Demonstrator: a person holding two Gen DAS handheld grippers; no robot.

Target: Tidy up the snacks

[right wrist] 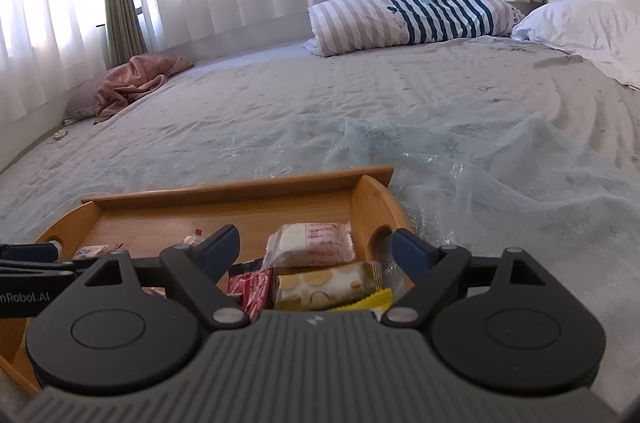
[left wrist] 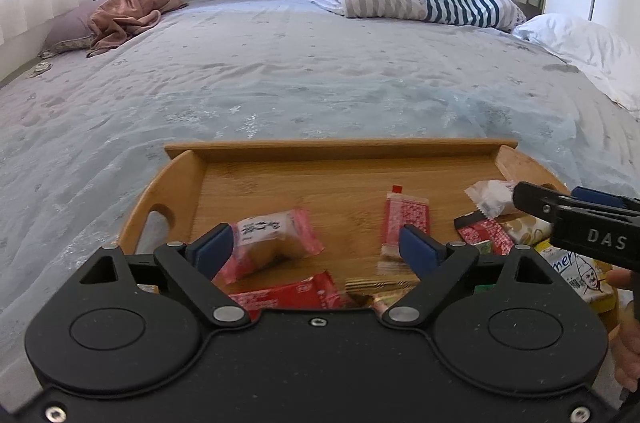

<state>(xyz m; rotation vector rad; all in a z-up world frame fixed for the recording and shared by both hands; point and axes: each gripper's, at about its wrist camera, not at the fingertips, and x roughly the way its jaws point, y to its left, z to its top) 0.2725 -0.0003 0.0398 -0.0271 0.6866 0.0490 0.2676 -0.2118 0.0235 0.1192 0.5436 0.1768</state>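
Bedroom setting: a bed (left wrist: 280, 71) with pale spread carries a wooden tray (left wrist: 340, 151) holding the snacks.

Left wrist view: the left tool (left wrist: 316, 249) hangs over the tray, spread wide, gripping nothing. A pink packet (left wrist: 276, 237) lies tilted; a red sachet (left wrist: 406, 213) runs lengthwise toward the far rim.

Right wrist view: the right tool (right wrist: 316, 249) stands agape and empty above a white packet (right wrist: 312, 243) lying crosswise. Judgement: gathering looks done; neat arrangement remains.
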